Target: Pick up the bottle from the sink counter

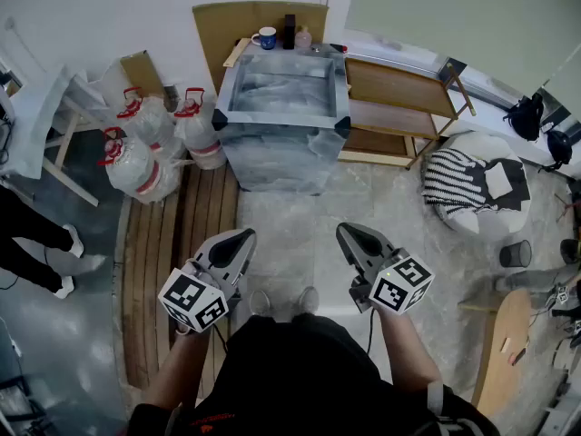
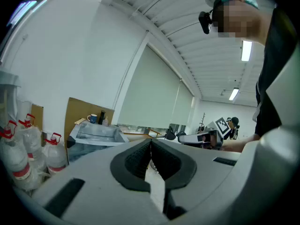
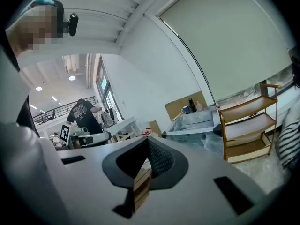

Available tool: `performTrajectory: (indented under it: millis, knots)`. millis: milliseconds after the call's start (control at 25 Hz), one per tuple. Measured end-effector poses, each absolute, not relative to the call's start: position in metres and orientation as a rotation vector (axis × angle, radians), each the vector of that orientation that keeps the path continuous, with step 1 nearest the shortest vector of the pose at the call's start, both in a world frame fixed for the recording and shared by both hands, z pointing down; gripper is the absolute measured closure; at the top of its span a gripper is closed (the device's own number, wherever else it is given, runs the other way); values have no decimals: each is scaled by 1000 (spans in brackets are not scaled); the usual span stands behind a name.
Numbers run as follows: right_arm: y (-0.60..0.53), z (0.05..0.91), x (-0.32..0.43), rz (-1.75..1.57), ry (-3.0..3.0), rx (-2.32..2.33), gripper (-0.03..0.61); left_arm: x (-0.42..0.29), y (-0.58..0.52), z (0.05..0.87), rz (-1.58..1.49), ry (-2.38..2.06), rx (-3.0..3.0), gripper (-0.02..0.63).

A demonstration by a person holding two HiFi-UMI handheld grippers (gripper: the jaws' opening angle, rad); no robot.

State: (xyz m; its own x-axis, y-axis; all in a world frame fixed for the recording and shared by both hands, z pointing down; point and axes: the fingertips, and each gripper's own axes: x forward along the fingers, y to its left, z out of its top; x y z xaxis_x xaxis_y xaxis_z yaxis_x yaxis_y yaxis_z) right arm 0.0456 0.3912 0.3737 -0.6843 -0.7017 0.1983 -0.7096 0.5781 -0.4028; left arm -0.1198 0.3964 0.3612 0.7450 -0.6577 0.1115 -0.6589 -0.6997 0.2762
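Observation:
The sink counter (image 1: 280,143), wrapped in plastic film, stands a few steps ahead of me. On its back edge sit a blue mug (image 1: 265,37), a dark bottle (image 1: 289,31) and a small pale bottle (image 1: 303,38). My left gripper (image 1: 245,235) and right gripper (image 1: 344,231) are held low in front of my body, well short of the counter. Both are shut with nothing between the jaws. The left gripper view shows the sink counter (image 2: 96,134), the mug (image 2: 92,118) and the dark bottle (image 2: 101,118) far off. The right gripper view shows the dark bottle (image 3: 191,105) beyond shut jaws.
Several big water jugs (image 1: 150,148) with red caps stand left of the counter. A wooden shelf rack (image 1: 399,107) is on its right, then a striped cushion (image 1: 467,184). Wooden planks (image 1: 182,262) lie at my left. A person's legs (image 1: 36,243) show at far left.

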Motion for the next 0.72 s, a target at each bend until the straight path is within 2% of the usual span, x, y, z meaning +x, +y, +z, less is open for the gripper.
performTrajectory:
  millis: [480, 720]
  knots:
    - [389, 373, 60, 749, -2790, 1299, 577, -110, 395, 367, 20, -1018, 2637, 594]
    - [387, 382, 71, 895, -2792, 1267, 575, -102, 398, 375, 51, -1013, 2623, 594]
